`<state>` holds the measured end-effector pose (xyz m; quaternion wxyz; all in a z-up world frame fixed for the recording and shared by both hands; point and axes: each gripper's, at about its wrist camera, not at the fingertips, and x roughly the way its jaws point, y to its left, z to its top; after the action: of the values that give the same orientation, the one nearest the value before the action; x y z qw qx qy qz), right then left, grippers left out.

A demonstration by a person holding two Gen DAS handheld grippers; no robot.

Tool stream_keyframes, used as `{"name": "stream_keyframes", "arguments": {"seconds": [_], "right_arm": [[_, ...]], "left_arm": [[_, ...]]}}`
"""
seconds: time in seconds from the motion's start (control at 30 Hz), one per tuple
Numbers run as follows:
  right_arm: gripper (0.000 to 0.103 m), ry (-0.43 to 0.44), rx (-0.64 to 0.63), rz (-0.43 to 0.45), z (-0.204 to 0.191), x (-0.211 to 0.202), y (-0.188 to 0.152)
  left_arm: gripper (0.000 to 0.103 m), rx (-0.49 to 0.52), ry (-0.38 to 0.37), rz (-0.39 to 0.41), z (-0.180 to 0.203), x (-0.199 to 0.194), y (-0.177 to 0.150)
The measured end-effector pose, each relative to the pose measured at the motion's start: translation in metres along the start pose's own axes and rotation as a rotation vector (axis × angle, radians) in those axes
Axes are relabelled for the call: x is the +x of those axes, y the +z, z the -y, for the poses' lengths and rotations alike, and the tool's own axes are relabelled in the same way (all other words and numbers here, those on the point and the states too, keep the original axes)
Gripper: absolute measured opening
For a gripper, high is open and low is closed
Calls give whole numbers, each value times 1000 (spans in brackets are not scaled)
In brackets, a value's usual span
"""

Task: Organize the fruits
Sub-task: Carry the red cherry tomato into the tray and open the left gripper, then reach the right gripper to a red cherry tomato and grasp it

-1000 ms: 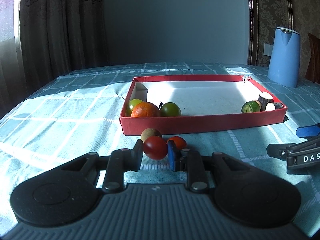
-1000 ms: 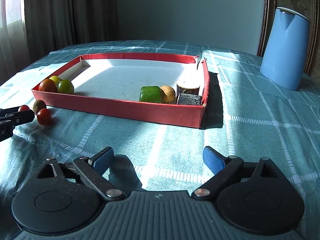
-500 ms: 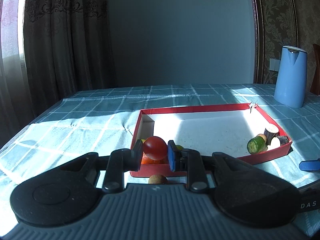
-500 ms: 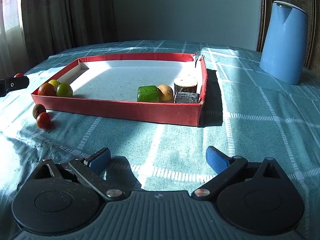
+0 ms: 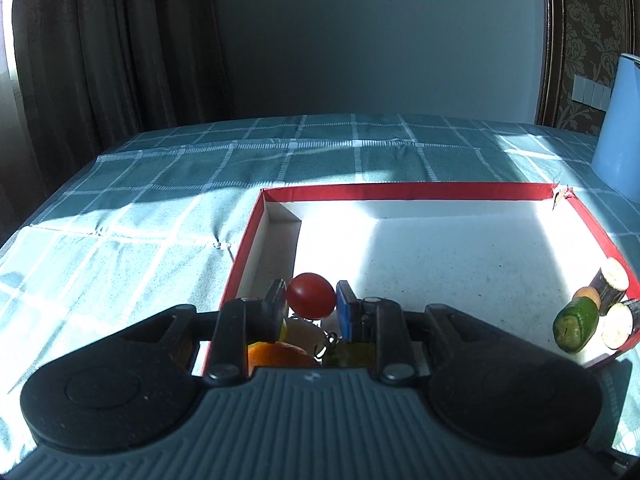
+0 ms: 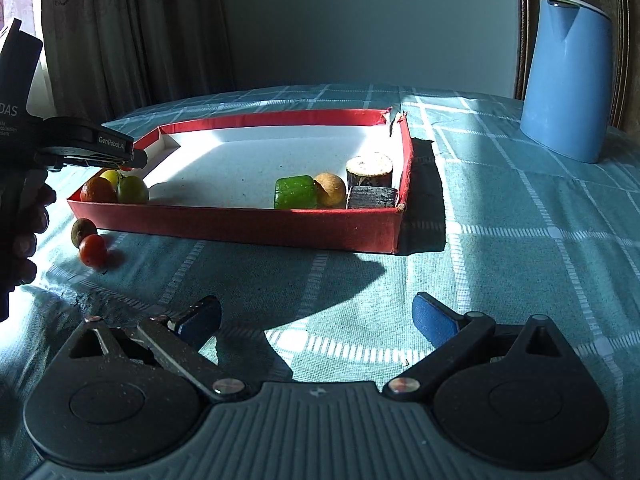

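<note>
My left gripper [image 5: 311, 300] is shut on a red cherry tomato [image 5: 311, 295] and holds it above the left end of the red box [image 5: 400, 191]. Under it lie an orange [image 5: 276, 354] and green fruits. In the right wrist view the left gripper [image 6: 132, 158] hovers over the box's [image 6: 240, 222] left corner, above the orange [image 6: 98, 190] and a green fruit [image 6: 132, 190]. My right gripper [image 6: 316, 318] is open and empty, low over the cloth in front of the box. A red tomato [image 6: 93, 251] and a brown fruit [image 6: 83, 231] lie on the cloth outside the box.
At the box's right end lie a green piece [image 6: 295, 192], a tan ball [image 6: 330, 189] and dark wooden pieces [image 6: 369, 168]. A blue kettle [image 6: 568, 80] stands at the back right. A checked teal cloth [image 6: 520, 240] covers the table. Curtains hang at the left.
My left gripper lifted the red tomato off the cloth and carried it forward over the box's left end. My right gripper stayed open, almost still.
</note>
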<state>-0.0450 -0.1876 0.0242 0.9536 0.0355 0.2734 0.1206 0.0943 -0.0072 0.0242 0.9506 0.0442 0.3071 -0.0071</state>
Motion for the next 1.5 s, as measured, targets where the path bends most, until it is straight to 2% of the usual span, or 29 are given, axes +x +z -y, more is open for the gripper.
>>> {"name": "stream_keyframes", "arguments": {"seconds": [0.13, 0.3, 0.33, 0.37, 0.4, 0.53, 0.73, 0.8, 0.93, 1.0, 1.13, 1.3, 1.37, 1.5], "right_arm": [[102, 0, -1, 0, -1, 0, 0], [102, 1, -1, 0, 0, -1, 0], [102, 4, 3, 2, 1, -1, 0], [102, 9, 7, 5, 2, -1, 0], [102, 16, 9, 8, 2, -2, 0], [102, 78, -30, 37, -3, -7, 0], [102, 256, -149, 151, -37, -19, 2], [102, 284, -196, 164, -52, -18, 5], [101, 316, -300, 162, -85, -6, 14], [92, 337, -326, 139, -96, 2, 17], [82, 347, -404, 94, -117, 18, 18], [58, 373, -392, 43, -122, 34, 26], [58, 378, -386, 31, -123, 40, 29], [48, 387, -391, 11, -129, 48, 32]], "left_arm": [[29, 17, 0, 22, 2, -4, -5], [52, -32, -24, 94, -13, -41, -11], [60, -39, -25, 113, -18, -51, -15], [68, -47, -14, 128, -23, -59, -19], [71, -61, 5, 136, -29, -66, -24], [73, -111, 47, 148, -54, -85, -47], [78, -181, 141, 153, -79, -84, -73], [78, -229, 136, 121, -88, -79, -75], [84, -275, 121, 119, -97, -78, -77], [84, -281, 121, 120, -98, -78, -78], [86, -295, 112, 137, -99, -82, -80], [87, -297, 105, 144, -100, -83, -80], [87, -295, 106, 143, -99, -83, -79], [87, -289, 99, 144, -98, -82, -79]]}}
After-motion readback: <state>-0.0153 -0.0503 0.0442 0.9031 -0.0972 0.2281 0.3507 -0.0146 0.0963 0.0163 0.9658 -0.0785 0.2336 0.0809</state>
